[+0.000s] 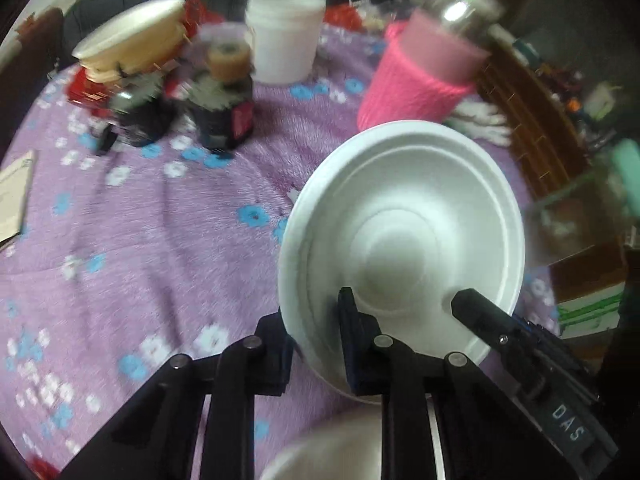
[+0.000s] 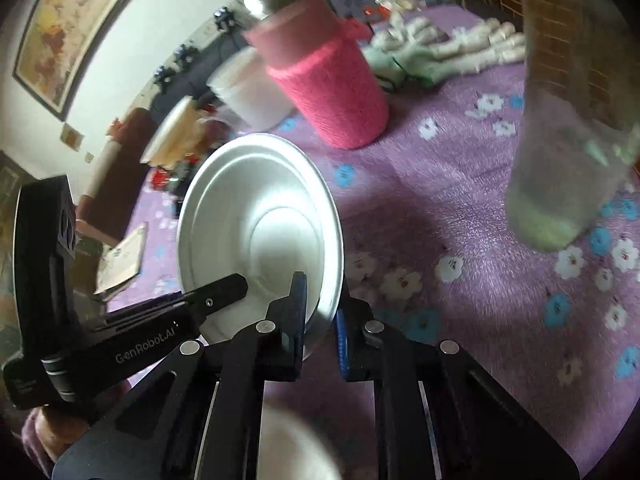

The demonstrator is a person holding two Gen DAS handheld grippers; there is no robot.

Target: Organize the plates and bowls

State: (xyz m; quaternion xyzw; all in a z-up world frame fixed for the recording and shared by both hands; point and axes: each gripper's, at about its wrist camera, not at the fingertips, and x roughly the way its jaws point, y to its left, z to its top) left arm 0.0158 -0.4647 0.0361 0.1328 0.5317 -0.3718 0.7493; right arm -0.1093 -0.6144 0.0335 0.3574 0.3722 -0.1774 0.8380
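A white foam bowl (image 1: 404, 232) is held tilted above the purple flowered cloth, its inside facing the cameras. My left gripper (image 1: 316, 332) is shut on its left rim. My right gripper (image 2: 320, 312) is shut on the right rim of the same bowl (image 2: 260, 220). The right gripper's finger (image 1: 480, 312) shows at the bowl's lower right in the left wrist view. The left gripper's finger (image 2: 216, 292) reaches into the bowl in the right wrist view. Another white bowl or plate (image 1: 336, 448) lies blurred below the grippers.
A pink yarn-wrapped jar (image 1: 420, 80), a white tub (image 1: 284, 36), a cream lidded bowl (image 1: 132, 36) and two dark bottles (image 1: 224, 92) stand at the back. A clear plastic bottle (image 2: 568, 140) and white gloves (image 2: 452, 48) are on the right. A booklet (image 1: 14, 196) lies left.
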